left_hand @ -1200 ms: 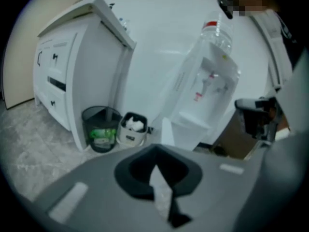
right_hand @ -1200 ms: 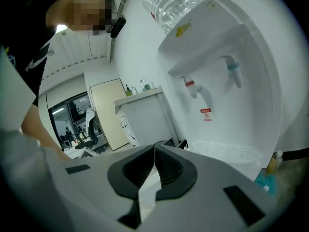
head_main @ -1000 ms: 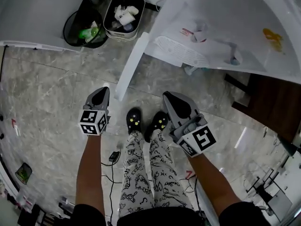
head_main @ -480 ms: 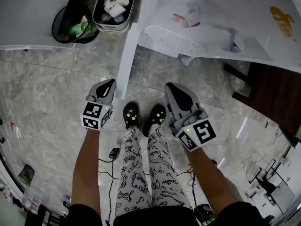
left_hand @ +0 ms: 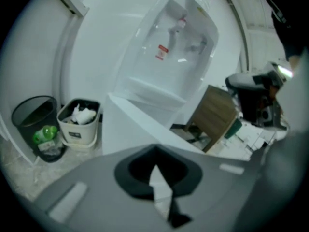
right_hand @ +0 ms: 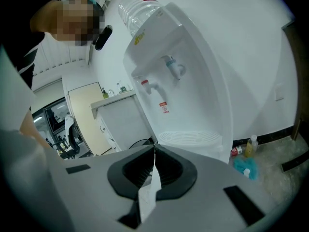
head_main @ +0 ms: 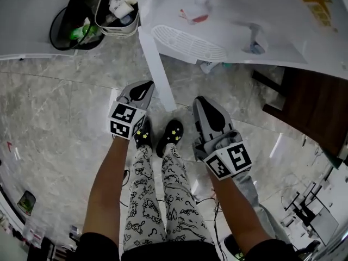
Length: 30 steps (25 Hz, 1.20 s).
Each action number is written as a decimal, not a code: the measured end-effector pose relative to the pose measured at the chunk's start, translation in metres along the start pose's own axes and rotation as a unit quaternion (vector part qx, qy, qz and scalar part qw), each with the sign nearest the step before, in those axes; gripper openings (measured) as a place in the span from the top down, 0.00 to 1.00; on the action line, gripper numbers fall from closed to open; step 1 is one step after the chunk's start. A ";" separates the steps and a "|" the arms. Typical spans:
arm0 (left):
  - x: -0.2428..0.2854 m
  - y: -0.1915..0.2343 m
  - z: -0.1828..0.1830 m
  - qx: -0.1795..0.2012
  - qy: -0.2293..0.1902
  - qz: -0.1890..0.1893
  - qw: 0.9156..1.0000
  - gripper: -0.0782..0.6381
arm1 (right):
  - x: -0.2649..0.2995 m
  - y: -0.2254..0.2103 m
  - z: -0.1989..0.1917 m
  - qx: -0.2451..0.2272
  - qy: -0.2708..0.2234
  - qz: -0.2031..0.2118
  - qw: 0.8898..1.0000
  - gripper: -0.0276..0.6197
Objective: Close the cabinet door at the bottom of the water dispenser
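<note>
Beside door (head_main: 157,69), grippers (head_main: 145,84) (head_main: 200,100) closed (both empty)

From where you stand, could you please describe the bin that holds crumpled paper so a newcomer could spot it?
Find the tall white water dispenser, its bottom cabinet door hanging open. Left of that door two bins stand side by side. Yours is the white squarish bin nearer the door, not the round black bin.
</note>
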State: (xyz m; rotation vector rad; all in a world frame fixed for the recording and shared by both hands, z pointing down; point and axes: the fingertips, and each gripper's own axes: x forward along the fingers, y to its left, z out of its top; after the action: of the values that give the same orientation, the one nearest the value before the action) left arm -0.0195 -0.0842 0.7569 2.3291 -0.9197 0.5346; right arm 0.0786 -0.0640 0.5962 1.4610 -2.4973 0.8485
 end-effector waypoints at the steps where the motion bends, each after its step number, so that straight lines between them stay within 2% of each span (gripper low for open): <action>1: 0.008 -0.005 0.003 0.005 0.002 -0.005 1.000 0.89 | -0.002 -0.003 0.003 0.000 -0.001 -0.001 1.000 0.93; 7: 0.056 -0.032 0.023 -0.008 0.019 -0.038 0.999 0.89 | -0.010 -0.023 0.011 0.005 -0.001 -0.010 1.000 0.93; 11: 0.083 -0.039 0.040 0.013 0.036 -0.048 0.998 0.89 | -0.006 -0.027 0.017 0.007 -0.006 -0.003 1.000 0.93; 14: 0.094 -0.038 0.051 0.014 0.029 -0.049 0.998 0.89 | -0.005 -0.029 0.025 0.009 -0.011 -0.007 1.000 0.93; 20: 0.112 -0.034 0.066 0.047 0.019 -0.042 0.998 0.89 | -0.012 -0.039 0.033 0.010 -0.010 -0.017 1.000 0.93; 24: 0.125 -0.023 0.076 0.013 0.027 -0.011 0.999 0.89 | -0.018 -0.052 0.036 0.005 -0.004 -0.030 1.000 0.93; 27: 0.126 -0.013 0.086 0.010 0.031 0.009 0.999 0.89 | -0.022 -0.060 0.042 0.012 -0.010 -0.041 0.999 0.93; 30: 0.118 -0.010 0.091 0.006 0.025 0.013 1.000 0.89 | -0.024 -0.059 0.049 0.015 -0.014 -0.044 0.999 0.93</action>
State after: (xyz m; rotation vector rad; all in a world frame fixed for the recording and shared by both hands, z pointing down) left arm 0.0821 -0.1936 0.7496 2.3075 -0.9266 0.6076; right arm 0.1486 -0.0937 0.5702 1.5903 -2.4300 0.8605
